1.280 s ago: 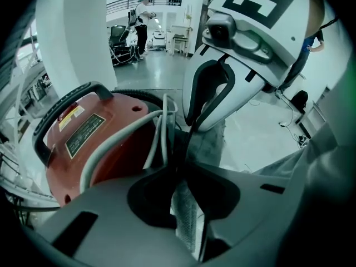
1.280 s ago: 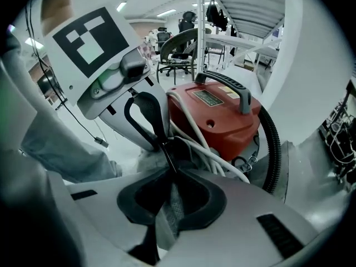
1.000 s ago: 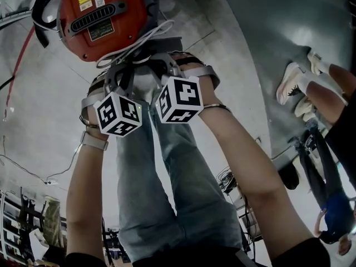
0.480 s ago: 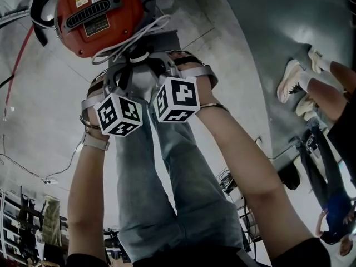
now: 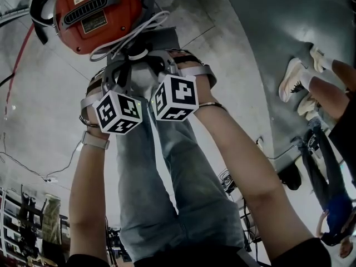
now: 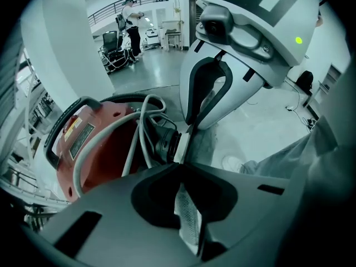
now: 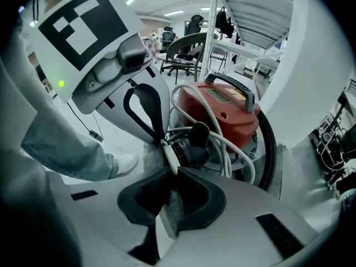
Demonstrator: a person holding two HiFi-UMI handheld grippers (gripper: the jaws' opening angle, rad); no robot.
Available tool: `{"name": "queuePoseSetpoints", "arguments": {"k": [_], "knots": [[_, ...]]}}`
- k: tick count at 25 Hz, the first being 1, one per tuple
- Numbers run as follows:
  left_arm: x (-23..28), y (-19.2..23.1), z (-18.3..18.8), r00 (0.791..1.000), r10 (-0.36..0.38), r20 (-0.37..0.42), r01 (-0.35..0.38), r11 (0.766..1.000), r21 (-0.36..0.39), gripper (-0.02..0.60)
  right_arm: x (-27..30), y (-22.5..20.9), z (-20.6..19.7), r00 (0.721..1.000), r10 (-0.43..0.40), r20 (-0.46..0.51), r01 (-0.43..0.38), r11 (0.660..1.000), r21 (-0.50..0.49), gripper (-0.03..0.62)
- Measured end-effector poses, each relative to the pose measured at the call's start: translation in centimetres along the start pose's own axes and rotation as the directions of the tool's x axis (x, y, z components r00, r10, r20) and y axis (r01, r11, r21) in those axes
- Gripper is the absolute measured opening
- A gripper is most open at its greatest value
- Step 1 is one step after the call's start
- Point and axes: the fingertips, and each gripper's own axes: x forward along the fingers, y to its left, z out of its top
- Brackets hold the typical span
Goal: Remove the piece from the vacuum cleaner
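My left gripper (image 6: 182, 166) has just been closing its jaws and now pinches the thin white piece (image 6: 179, 147), and my right gripper (image 7: 174, 171) is clenched on it too, right at the black collar (image 7: 189, 149) of the red vacuum cleaner (image 7: 222, 107). Pulling unevenly, I could lose either pinch (both are thin, edge-on) or drag the cleaner along. The white cord (image 7: 228, 147) looped across the collar crowds the way and could snag the piece.
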Motion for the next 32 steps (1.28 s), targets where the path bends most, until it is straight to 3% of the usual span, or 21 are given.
{"name": "queuePoseSetpoints", "arguments": {"k": [22, 32], "knots": [[0.1, -0.6, -0.2, 1.0, -0.015, -0.014, 0.016, 1.0, 0.024, 0.04, 0.0, 0.9, -0.5, 1.0, -0.004, -0.006, 0.004, 0.997, 0.073, 0.058], [0.0, -1.2, -0.4, 0.995, -0.099, -0.031, 0.096, 0.99, -0.1, 0.04, -0.1, 0.9, -0.5, 1.0, 0.027, -0.009, -0.026, 0.996, 0.083, 0.058]]}}
